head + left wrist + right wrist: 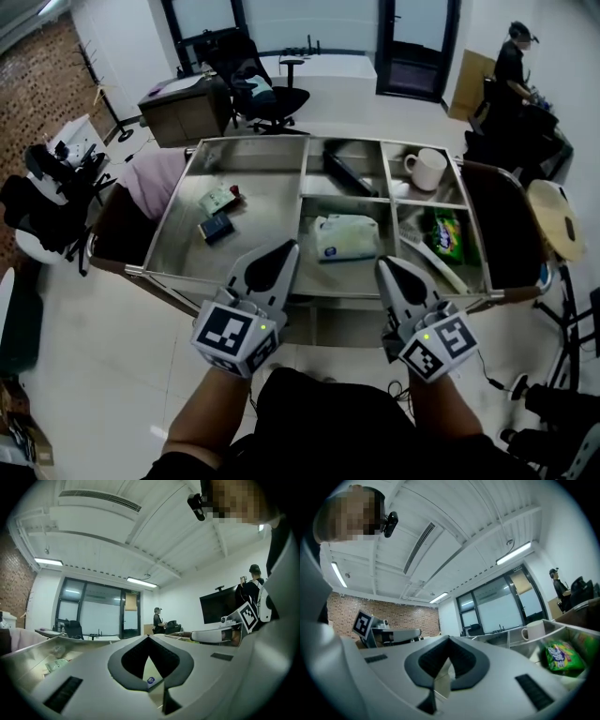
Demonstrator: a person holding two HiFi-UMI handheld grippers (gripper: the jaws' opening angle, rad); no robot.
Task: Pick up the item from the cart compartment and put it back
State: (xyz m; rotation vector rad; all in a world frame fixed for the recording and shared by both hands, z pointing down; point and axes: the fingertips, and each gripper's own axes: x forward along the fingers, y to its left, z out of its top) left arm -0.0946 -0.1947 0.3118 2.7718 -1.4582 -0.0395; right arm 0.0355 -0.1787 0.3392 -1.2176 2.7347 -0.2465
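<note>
Brick wall (pixel 37 66); white floor (pixel 94 361); office chair (pixel 272 94)

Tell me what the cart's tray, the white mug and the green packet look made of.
Silvery divided cart tray: likely stainless steel, brushed, with dull reflections. White handled mug: probably glazed ceramic, smooth and slightly glossy. Green printed snack packet: seemingly plastic film, crinkled and shiny.

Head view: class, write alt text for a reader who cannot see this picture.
Two hand-held tools, the left tool and right tool, both shut and empty, point at a metal cart from its near edge. Its compartments hold a white mug, a tissue pack, a green packet and small boxes.
</note>
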